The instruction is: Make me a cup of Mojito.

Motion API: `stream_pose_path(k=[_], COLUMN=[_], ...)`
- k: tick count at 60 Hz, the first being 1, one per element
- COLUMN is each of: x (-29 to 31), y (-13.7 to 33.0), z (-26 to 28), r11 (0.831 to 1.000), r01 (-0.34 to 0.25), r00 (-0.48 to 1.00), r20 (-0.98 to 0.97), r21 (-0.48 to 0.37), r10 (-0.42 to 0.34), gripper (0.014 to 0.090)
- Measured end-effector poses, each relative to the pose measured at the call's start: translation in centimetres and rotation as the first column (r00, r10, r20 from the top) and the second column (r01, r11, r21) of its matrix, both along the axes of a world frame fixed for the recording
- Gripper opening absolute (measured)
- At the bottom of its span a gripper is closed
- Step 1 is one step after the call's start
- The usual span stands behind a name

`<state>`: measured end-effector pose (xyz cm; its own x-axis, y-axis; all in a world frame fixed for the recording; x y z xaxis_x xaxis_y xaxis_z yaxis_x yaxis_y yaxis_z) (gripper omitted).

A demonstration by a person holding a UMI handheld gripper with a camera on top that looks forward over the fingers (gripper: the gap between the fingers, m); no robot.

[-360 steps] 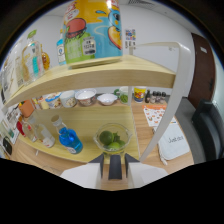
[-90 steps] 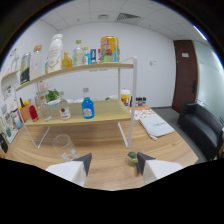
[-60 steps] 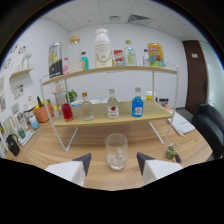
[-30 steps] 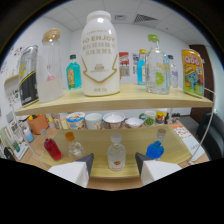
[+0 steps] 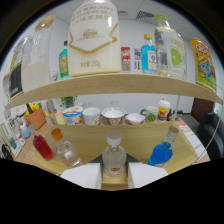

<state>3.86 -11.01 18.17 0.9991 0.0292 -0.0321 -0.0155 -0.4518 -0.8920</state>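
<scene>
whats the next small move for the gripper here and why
Probably ease forward a little and close on the clear bottle. It stands on the lower shelf between the open gripper's fingers, with a gap showing at either side, so nothing is gripped yet. The blue bottle and the small flask stand close by, so stay centred.

I see my gripper [image 5: 114, 176] pointing level and forward, its two pale fingers [image 5: 82, 176] showing as flat wedge-shaped tips low in the gripper view, one on each side. They stand apart, with a clear gap between their inner edges, so the jaws are parted rather than pressed together. The left tip and the right tip sit at about the same height and reach about equally far forward. Neither pad looks bent or twisted. I cannot see the hand that carries the tool, nor any wrist or sleeve
</scene>
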Motion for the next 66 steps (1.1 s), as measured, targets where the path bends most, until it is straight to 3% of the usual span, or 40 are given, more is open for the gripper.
stream_pose_path(k=[12,25,37,46,57,66], x=[0.2,3.6,8.3,10.3,12.3,12.6], y=[-1.3,-5.8,-9.6,-10.8,-10.5,-9.5], z=[1.4,3.2,-0.4,-3.1,-3.4,-1.6], r11=[1.000,0.998,0.994,0.992,0.996,0.999], r01=[-0.014,0.040,0.113,0.123,0.084,-0.017], r00=[1.000,0.999,0.992,0.985,0.887,0.635], r20=[0.003,0.022,0.054,0.124,0.457,0.771], r21=[0.024,0.055,0.001,-0.032,-0.034,-0.043], r10=[0.014,-0.041,-0.113,-0.119,-0.060,0.044], gripper=[0.0340,0.0340,0.0339,0.0338,0.0336,0.0338])
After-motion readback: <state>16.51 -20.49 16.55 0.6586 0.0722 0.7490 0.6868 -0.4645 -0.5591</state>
